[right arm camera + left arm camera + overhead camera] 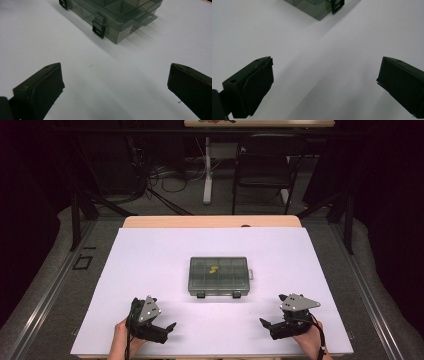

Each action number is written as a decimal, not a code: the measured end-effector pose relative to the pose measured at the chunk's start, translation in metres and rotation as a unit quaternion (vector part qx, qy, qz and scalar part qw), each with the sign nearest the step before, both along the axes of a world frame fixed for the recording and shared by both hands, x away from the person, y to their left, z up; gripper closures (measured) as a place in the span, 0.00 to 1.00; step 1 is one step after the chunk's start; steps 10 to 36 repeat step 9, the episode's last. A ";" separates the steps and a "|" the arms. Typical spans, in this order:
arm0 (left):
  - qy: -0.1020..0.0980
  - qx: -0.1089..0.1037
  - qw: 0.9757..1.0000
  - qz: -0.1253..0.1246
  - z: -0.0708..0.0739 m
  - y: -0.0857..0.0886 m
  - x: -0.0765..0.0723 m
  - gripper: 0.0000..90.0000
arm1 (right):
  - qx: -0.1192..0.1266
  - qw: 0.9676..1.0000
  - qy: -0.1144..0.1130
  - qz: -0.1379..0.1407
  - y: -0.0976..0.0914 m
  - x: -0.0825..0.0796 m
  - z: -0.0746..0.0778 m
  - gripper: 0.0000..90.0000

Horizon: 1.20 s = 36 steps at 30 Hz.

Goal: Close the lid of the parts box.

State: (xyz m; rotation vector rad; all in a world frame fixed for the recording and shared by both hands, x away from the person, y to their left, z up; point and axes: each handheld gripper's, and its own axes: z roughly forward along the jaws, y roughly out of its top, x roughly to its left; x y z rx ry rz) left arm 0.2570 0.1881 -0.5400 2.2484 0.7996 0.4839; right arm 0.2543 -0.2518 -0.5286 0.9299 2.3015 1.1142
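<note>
- Left gripper [167, 327]: you hold it at the near left of the white surface [150, 260], well apart from the box. Its fingers [252, 87] are spread wide and hold nothing.
- Compartment box [218, 276]: it sits flat at the middle of the surface, between the two grippers and farther from you. The smoky clear lid is down, and both black latches [200, 295] on the near wall appear fastened.
- Right gripper [266, 325]: you hold it at the near right of the surface, also well apart from the box. Its fingers [41, 87] are spread wide and empty.
- Progress: judged from this layout, the work on the box has not begun. Neither gripper touches it, the lid is shut, and the approach, the latch release and the lid lift all remain.
- High view: it shows a small yellow item [213, 269] inside one of the middle compartments.
- Left gripper view: it shows one near corner of the box [318, 8] with one latch [337, 5] at the top edge.
- Right gripper view: it shows a latch [99, 27] close up, the side tab [146, 18] and a label on the end wall, too small to read.
</note>
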 end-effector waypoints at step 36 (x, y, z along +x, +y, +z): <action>-0.004 0.000 1.000 -0.001 -0.001 0.000 -0.004 0.00 | 0.013 1.000 0.008 0.005 0.000 -0.007 0.001 0.00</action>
